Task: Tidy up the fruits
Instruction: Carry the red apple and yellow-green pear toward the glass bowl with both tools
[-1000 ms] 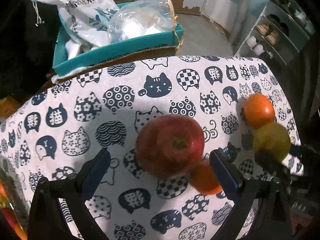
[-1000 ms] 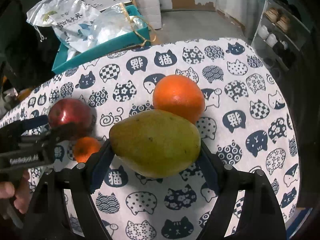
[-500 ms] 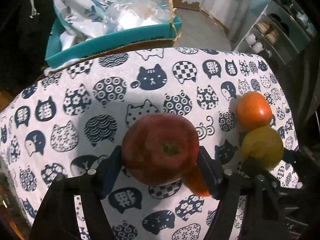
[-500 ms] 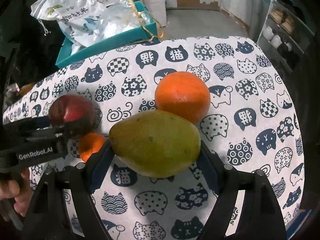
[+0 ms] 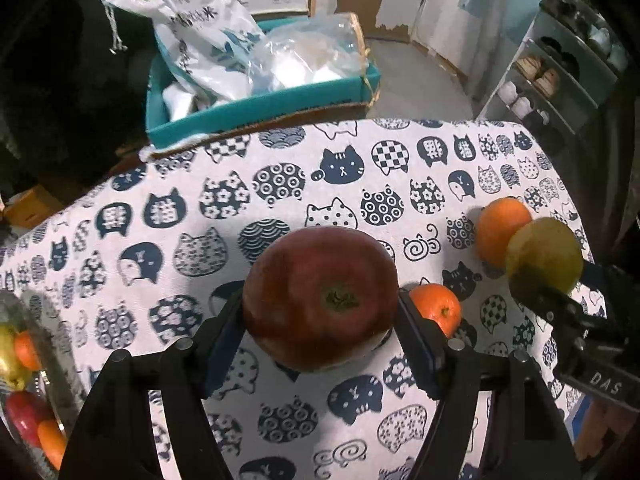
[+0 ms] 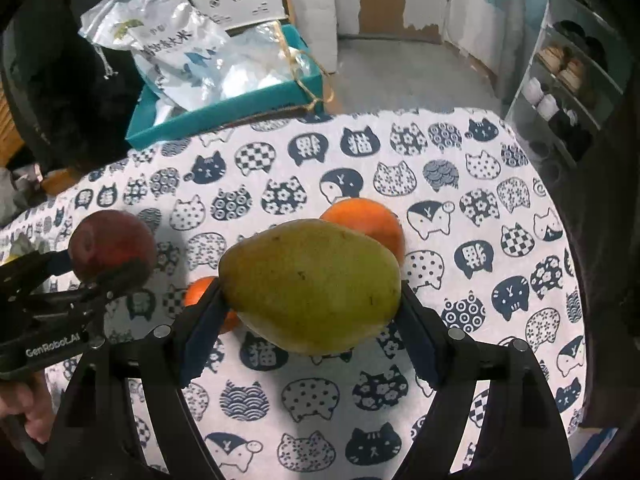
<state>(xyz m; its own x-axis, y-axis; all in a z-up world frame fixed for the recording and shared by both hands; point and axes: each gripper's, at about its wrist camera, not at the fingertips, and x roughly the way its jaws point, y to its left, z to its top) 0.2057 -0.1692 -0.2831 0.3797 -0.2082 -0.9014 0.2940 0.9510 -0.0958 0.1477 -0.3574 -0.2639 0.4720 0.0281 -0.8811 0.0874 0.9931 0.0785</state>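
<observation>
My left gripper (image 5: 320, 309) is shut on a red apple (image 5: 320, 280), its blue pads pressing both sides, and holds it just above the cat-print tablecloth (image 5: 168, 264). A green pear (image 6: 310, 276) hangs above the cloth with my right gripper (image 6: 310, 299) shut on it. A large orange (image 6: 368, 218) lies on the cloth behind the pear. A small mandarin (image 5: 438, 308) rests between the two grippers, partly hidden by the fingers. The apple (image 6: 112, 246) shows at the left of the right wrist view, the pear (image 5: 546, 254) at the right of the left wrist view.
A teal box (image 5: 256, 110) with plastic bags stands beyond the table's far edge. A clear container (image 5: 24, 364) holding several fruits sits at the left edge. A shoe shelf (image 5: 560, 72) stands at the right. A person's hand (image 6: 24, 416) grips the left tool.
My left gripper's jaws closed on the apple and raised it off the cloth. The right gripper with the pear rose slightly, so the large orange sits lower behind it.
</observation>
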